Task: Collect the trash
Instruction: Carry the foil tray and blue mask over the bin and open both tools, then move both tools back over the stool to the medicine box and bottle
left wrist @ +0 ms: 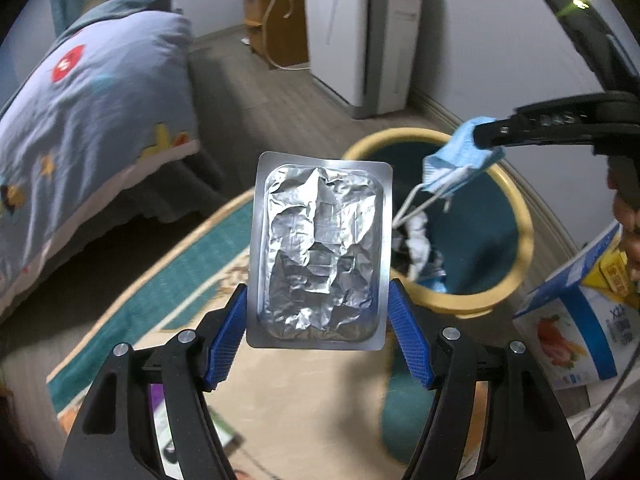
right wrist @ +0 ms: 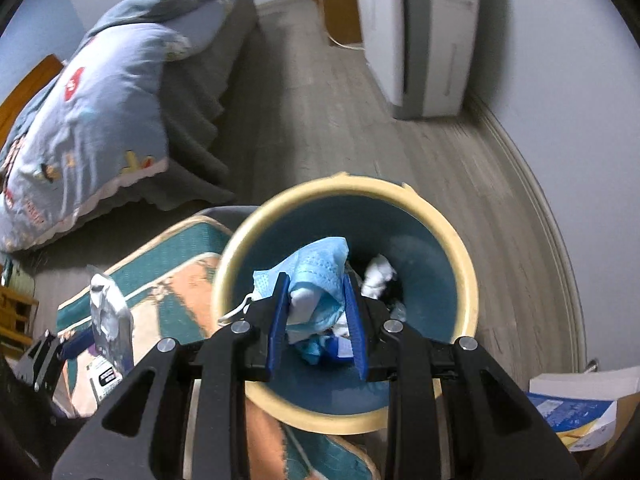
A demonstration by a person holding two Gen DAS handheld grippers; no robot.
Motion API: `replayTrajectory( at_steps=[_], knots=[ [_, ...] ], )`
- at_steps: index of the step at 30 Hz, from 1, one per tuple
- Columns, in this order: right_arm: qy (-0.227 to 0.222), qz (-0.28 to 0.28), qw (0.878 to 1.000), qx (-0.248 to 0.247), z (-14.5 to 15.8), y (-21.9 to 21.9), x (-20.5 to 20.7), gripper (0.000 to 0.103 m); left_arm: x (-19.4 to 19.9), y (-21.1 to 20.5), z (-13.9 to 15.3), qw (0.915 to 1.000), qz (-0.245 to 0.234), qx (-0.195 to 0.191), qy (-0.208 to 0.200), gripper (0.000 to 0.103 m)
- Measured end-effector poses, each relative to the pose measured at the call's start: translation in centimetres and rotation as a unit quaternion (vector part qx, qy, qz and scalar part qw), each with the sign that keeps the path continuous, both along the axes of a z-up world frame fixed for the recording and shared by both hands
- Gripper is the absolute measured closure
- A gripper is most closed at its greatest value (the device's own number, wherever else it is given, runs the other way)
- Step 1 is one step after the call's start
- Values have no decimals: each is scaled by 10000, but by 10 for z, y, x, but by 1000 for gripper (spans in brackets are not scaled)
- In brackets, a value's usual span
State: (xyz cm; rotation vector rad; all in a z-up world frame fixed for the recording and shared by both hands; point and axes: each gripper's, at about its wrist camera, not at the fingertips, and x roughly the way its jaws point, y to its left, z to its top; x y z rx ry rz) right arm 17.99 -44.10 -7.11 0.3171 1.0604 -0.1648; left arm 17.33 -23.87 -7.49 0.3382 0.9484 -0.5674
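My left gripper (left wrist: 318, 312) is shut on a silver foil blister pack (left wrist: 320, 252), held upright by its lower side edges between the blue pads. Beyond it stands a round bin (left wrist: 516, 276) with a cream rim and teal inside, with white and blue scraps at the bottom. My right gripper (right wrist: 316, 304) is shut on a crumpled light-blue face mask (right wrist: 316, 276) and hangs right over the bin (right wrist: 464, 264). In the left wrist view the mask (left wrist: 452, 160) dangles from the right gripper's fingers (left wrist: 532, 126), its white ear loops drooping over the bin's rim. The foil pack (right wrist: 108, 316) shows at lower left in the right wrist view.
A bed with a blue quilt (left wrist: 92, 120) lies to the left. A teal and peach rug (left wrist: 188, 272) is under the bin. A white appliance (left wrist: 360, 36) stands against the far wall. Cardboard packaging (left wrist: 580, 312) lies to the bin's right, near the wall.
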Motion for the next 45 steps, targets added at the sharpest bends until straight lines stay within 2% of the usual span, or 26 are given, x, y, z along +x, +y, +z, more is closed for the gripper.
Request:
replayTrajectory(
  at_steps=[5, 9, 19, 23, 28, 32, 34, 36, 40, 45],
  knots=[
    [129, -212, 9997, -40, -10, -13, -1, 76, -12, -29, -9, 9999, -157, -6, 27, 33],
    [163, -281, 9994, -118, -12, -19, -3, 76, -23, -49, -12, 9994, -325, 3, -112, 33],
    [135, -460, 9988, -130, -11, -32, -9, 75, -20, -72, -17, 9986, -245, -463, -85, 33],
    [78, -637, 9979, -17, -10, -41, -12, 73, -21, -77, -10, 9969, -351, -663, -236, 33],
    [48, -905, 9951, 389, -13, -52, -17, 50, -19, -78, -11, 9970, -299, -662, -255, 32],
    [15, -873, 9954, 405, -11, -47, -16, 38, -16, -73, -13, 9977, -198, -595, -249, 24],
    [-10, -807, 9958, 421, -9, -44, -15, 26, -15, -69, -12, 9980, -164, -580, -213, 21],
    [-40, -740, 9963, 429, -7, -40, -14, 19, -16, -64, -10, 9982, -120, -538, -226, 16],
    [-28, -616, 9973, 392, -4, -27, -10, 10, -18, -47, -2, 9983, 11, -483, -319, 10],
    [-37, -421, 9978, 509, -1, -4, -3, 8, -16, -11, 2, 9984, 296, -342, -351, 8]
  ],
)
